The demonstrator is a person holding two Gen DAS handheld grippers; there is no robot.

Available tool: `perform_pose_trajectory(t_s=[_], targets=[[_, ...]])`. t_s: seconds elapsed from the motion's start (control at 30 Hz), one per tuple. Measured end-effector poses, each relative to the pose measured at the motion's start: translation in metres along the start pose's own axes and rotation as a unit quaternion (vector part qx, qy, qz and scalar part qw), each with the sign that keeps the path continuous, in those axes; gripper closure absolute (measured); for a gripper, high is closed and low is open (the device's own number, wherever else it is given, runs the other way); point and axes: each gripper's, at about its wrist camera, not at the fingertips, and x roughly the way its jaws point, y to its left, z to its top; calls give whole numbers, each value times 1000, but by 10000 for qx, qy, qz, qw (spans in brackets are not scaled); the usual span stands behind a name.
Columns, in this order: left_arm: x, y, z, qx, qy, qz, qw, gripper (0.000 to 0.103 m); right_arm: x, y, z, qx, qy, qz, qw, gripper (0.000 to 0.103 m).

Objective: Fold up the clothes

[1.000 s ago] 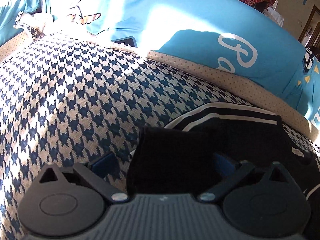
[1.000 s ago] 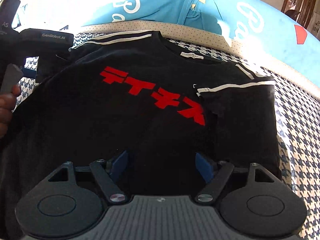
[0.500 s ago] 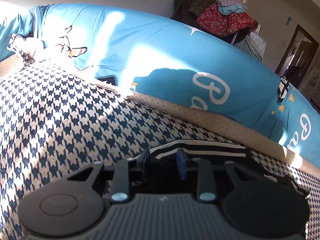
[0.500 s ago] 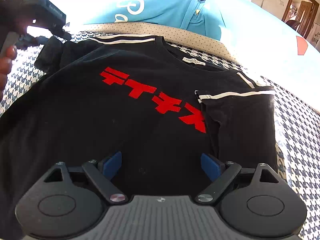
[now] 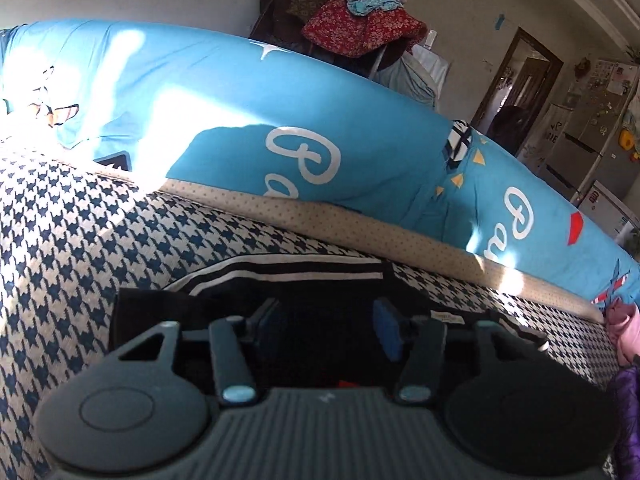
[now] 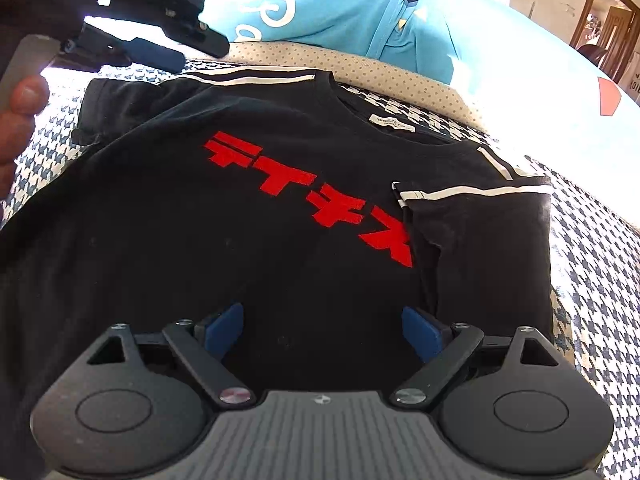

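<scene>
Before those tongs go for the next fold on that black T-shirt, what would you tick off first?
1. Left tongs let go of the sleeve: ok. They have just been opening, and they hang above the T-shirt with nothing between them.
2. Right tongs ready to grab: ok, wide open over the lower part of the T-shirt.
3. Right sleeve folded in: ok, it lies across the body.
4. Left sleeve folded in: not ok, it sticks out, rumpled, on the checked cover.
5. Hem lying flat: cannot tell, hidden under the right tongs.
</scene>
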Motion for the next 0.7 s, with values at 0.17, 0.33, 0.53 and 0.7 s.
perform_pose_trajectory(t_s=[0.17,0.33,0.53,0.7], targets=[[-4,35,14,-572,29,505,9971,52,1,1,0,-36,1,-79,10000,11],[-1,73,22,-1411,242,558,9881,45,2,0,0,-19,3,-113,9999,8],[4,92,20,-1941,386,661,9780,45,3,0,0,-25,-10,-158,9999,5],[0,103,23,-2141,331,751,9734,39,4,0,0,-9,-12,-157,9999,4]])
